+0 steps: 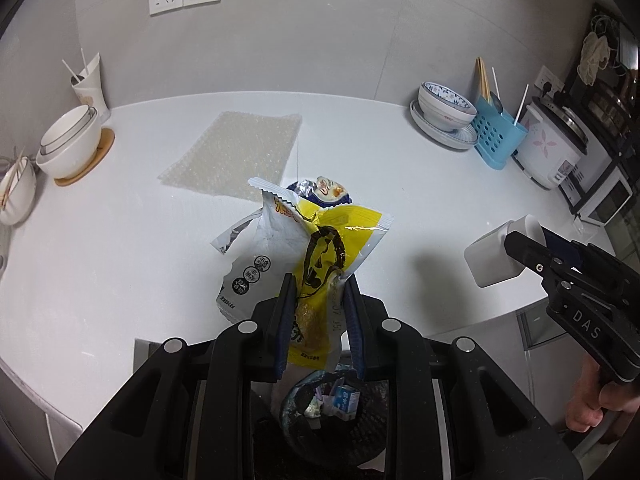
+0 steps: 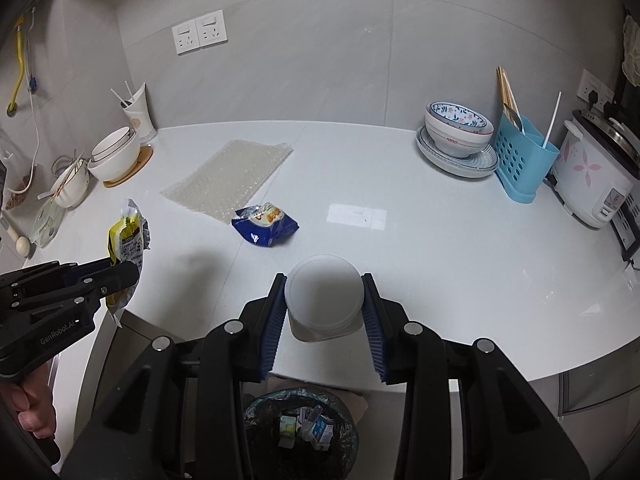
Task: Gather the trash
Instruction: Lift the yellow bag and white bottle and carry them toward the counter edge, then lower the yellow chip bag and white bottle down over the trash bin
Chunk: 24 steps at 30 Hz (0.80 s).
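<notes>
Bin [image 2: 298,428] holding cartons [image 2: 322,430], tools gripping wrapper [image 1: 320,248], cup [image 2: 324,300]

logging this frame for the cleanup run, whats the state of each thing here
left gripper: shut on the yellow wrapper
yellow wrapper: held up, off the counter
right gripper: shut on the white cup
white cup: held, off the counter
blue wrapper: crumpled, lying on the counter
bubble wrap: flat on the counter
trash bin: open, trash inside
</notes>
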Each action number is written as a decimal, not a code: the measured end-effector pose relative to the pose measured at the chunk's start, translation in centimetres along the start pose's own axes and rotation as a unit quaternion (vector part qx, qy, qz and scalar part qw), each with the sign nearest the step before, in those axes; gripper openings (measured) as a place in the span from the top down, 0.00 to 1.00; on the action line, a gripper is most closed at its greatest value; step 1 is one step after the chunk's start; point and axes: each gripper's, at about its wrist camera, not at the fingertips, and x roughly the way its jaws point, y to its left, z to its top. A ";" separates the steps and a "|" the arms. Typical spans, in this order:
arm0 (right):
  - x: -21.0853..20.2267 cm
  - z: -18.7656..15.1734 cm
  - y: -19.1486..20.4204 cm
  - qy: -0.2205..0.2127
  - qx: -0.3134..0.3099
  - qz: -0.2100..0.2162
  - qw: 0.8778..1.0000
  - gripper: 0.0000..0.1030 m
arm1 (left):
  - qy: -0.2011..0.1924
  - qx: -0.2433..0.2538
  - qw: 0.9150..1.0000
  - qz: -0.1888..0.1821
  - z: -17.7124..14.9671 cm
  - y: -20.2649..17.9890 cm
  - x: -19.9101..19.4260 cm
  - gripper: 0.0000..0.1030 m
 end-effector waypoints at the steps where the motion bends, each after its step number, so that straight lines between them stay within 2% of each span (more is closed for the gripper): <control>1: -0.1 -0.3 0.1 0.001 -0.002 0.000 1.000 0.66 | 0.000 0.001 1.000 0.000 -0.3 -0.1 -0.1 0.78; 24: -0.9 -8.1 0.3 0.042 -0.011 0.007 0.999 0.66 | 0.040 0.007 0.999 -0.007 -9.1 -1.4 0.6 0.78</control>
